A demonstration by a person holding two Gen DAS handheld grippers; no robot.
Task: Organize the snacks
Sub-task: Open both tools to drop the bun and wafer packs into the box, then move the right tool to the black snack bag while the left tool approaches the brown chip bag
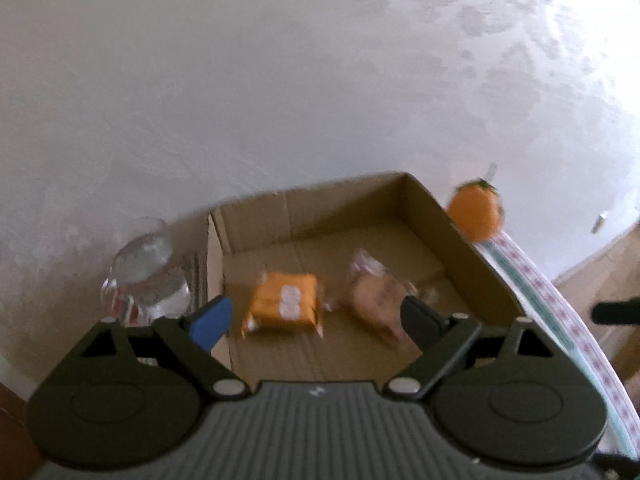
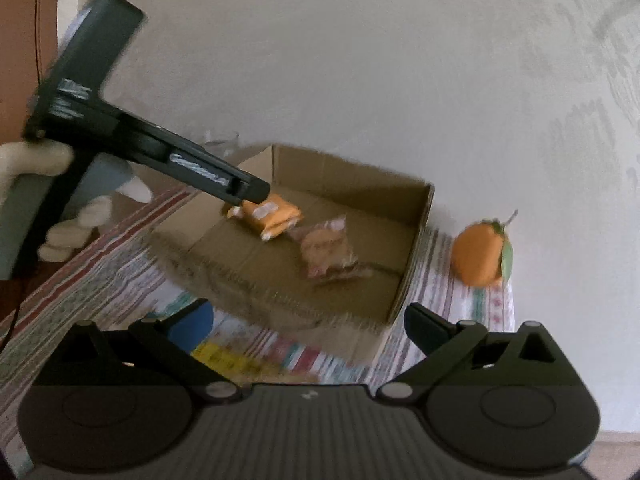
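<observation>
— White wall (image 1: 280,80) fills the background, rough plaster, with a striped cloth (image 2: 100,280) over the table in front of it. What sits on the cloth?

— An open box (image 1: 460,236) of brown cardboard, pushed up against the wall. Inside it lie two snacks on the floor of the box: an orange pack (image 1: 286,304) and, just beside it, a clear pack (image 1: 376,296) of something brownish. Both are blurred, so the print can't be read.

— And outside the box?

— An orange (image 2: 480,254) with a leaf and stem stands on the cloth near the box's right wall, apart from it. On the other side, in the left wrist view, a glass (image 1: 146,276) stands just beside the box's left wall.

— How is the left gripper (image 1: 316,320)?

— Spread wide, nothing between its fingers. It hangs over the near part of the box, with the orange pack showing between its fingertips. From the right wrist view its tip is right at the orange pack; whether it touches is not clear.

— The right gripper (image 2: 308,324)?

— Also released and empty, fingers well apart, hanging in front of the box's near corner. A yellow patch (image 2: 224,356) shows on the cloth below it, too blurred to name.
</observation>
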